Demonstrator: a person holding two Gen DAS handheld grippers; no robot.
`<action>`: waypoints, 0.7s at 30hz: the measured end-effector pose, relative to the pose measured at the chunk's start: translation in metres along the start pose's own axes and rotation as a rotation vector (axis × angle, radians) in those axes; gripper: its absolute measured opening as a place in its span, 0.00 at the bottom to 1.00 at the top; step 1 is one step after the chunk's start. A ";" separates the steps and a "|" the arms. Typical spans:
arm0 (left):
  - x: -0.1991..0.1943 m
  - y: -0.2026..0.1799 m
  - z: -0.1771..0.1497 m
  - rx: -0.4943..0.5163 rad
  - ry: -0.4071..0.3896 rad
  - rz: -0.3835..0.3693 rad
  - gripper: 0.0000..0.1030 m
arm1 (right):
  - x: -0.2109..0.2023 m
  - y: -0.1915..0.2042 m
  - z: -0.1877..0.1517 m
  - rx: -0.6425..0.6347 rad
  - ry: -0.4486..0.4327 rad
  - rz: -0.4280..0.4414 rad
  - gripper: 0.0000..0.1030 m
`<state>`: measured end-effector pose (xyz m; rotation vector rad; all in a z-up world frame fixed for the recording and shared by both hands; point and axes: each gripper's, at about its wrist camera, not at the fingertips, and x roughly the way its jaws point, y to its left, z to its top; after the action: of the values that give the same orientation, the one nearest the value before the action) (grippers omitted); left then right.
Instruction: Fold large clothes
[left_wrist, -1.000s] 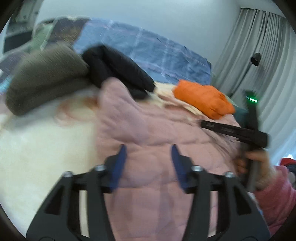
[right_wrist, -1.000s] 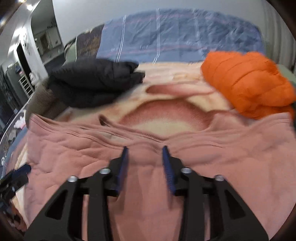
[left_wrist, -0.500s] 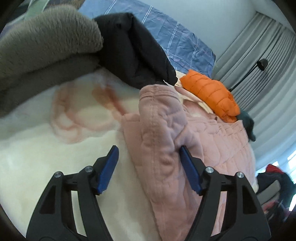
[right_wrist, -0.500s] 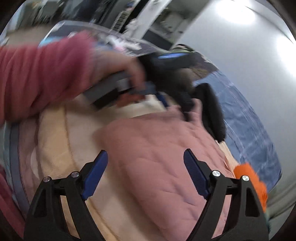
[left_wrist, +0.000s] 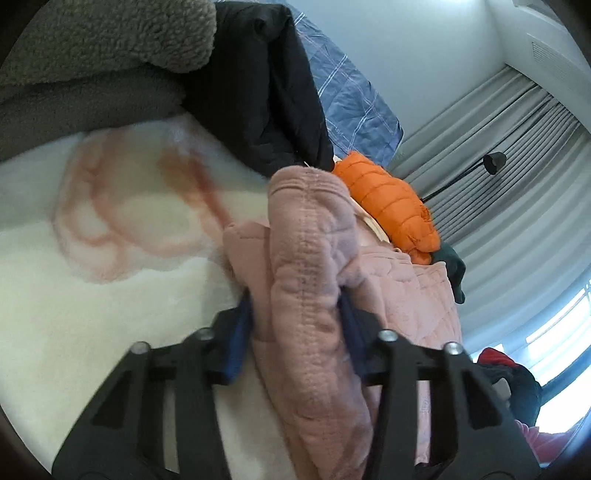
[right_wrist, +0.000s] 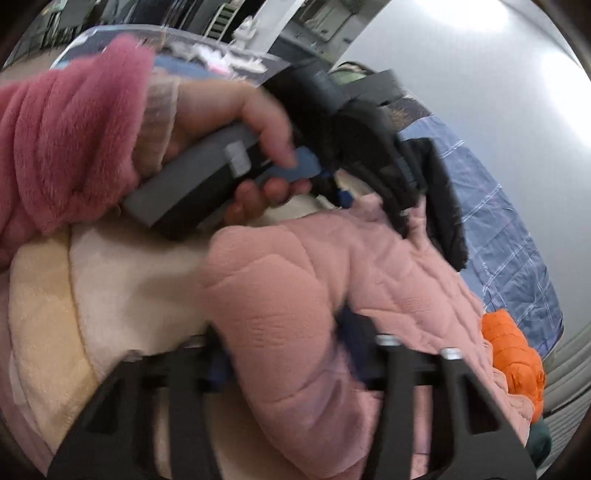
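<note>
A pink quilted garment (left_wrist: 314, 258) lies across a cream blanket (left_wrist: 92, 314) on the bed. In the left wrist view a thick bunched ridge of it, with a stitched hem, runs up between the blue pads. My left gripper (left_wrist: 293, 306) is closing, and its pads press into that ridge from both sides. In the right wrist view another rounded fold of the pink garment (right_wrist: 295, 277) fills my right gripper (right_wrist: 288, 336), which is also closing with its pads squeezing the fabric. A hand (right_wrist: 229, 122) in a pink fleece sleeve holds the left gripper (right_wrist: 343, 192) further along the same edge.
Folded clothes sit at the head of the bed: a grey fleece (left_wrist: 110, 44), a black jacket (left_wrist: 266, 92) and an orange puffer jacket (left_wrist: 391, 203). Blue plaid bedding (left_wrist: 351, 103) lies behind them. A dark green item (left_wrist: 452, 266) lies past the pink garment, near grey curtains (left_wrist: 498, 184).
Half a second ago both grippers stood wide around the folds of the pink garment. Now both have closed onto the fabric. The left one has pushed further onto its ridge.
</note>
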<state>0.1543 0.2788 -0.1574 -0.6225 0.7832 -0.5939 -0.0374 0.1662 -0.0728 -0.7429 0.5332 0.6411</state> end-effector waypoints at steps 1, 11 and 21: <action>-0.002 -0.003 0.000 0.002 -0.007 0.001 0.33 | -0.004 -0.009 0.002 0.047 -0.011 0.017 0.30; -0.032 -0.099 0.027 0.179 -0.106 0.004 0.29 | -0.083 -0.072 -0.001 0.360 -0.222 0.044 0.26; 0.008 -0.281 0.041 0.480 -0.071 0.017 0.29 | -0.174 -0.165 -0.074 0.719 -0.444 0.004 0.25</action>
<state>0.1200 0.0963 0.0580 -0.1937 0.5500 -0.7099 -0.0584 -0.0415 0.0662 0.0824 0.3146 0.5429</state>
